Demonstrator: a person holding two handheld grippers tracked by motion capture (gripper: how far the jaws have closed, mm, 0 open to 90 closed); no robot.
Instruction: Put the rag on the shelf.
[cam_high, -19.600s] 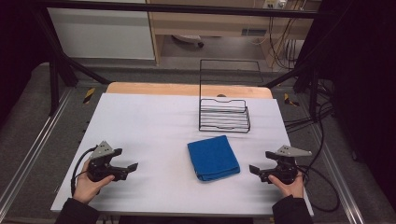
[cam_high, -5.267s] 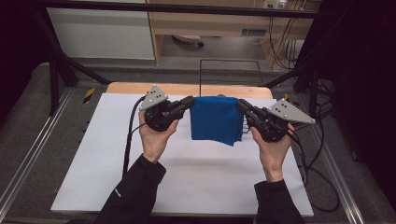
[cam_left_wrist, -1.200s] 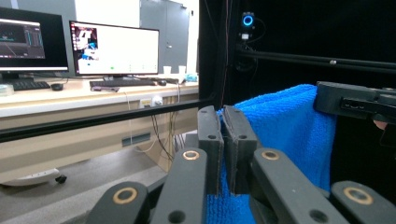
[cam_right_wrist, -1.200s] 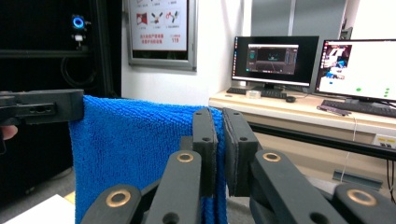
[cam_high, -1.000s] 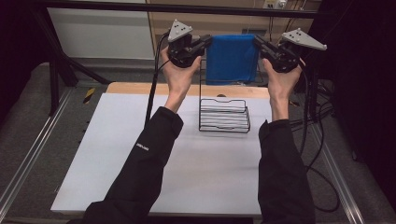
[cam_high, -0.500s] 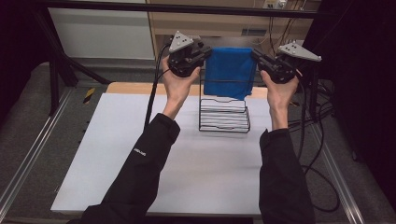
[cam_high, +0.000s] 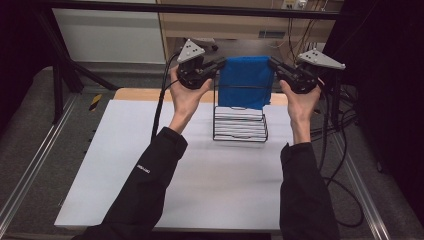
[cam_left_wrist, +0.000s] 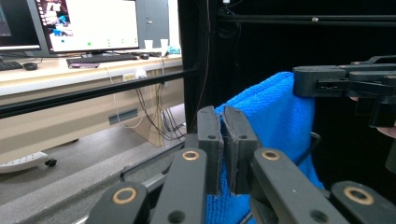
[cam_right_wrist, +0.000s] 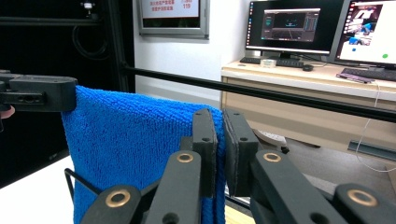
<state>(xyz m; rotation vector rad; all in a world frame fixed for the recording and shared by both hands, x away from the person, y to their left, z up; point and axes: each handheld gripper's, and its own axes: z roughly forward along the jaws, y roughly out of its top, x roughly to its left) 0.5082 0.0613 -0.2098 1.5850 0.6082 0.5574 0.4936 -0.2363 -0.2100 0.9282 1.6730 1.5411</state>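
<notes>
The blue cloth (cam_high: 246, 82) hangs flat and spread between the two grippers, raised above the desk (cam_high: 200, 170) at its far end. Its lower edge hangs in front of the tall back frame of the black wire rack (cam_high: 240, 124), as seen from the high view; whether cloth and wire touch cannot be told.

Left gripper (cam_high: 218, 63): its fingers are clenched on the upper left corner of the cloth. In the left gripper view the two black pads stand nearly together with the blue terry edge pinched between them (cam_left_wrist: 223, 140), and the cloth falls away below the pads.

Right gripper (cam_high: 274, 63): its fingers are likewise clenched on the upper right corner. In the right gripper view the pads (cam_right_wrist: 219, 140) press on the cloth's edge, and the cloth (cam_right_wrist: 135, 149) stretches across to the other gripper (seen at the far left edge of that view).

Both grippers are held level with each other and point inward toward one another, so the top edge of the cloth runs almost straight between them. The person's forearms, in dark sleeves (cam_high: 145, 190), reach up from the near side of the desk.

The wire rack stands upright on the white desk surface near its far edge, directly below the cloth.
</notes>
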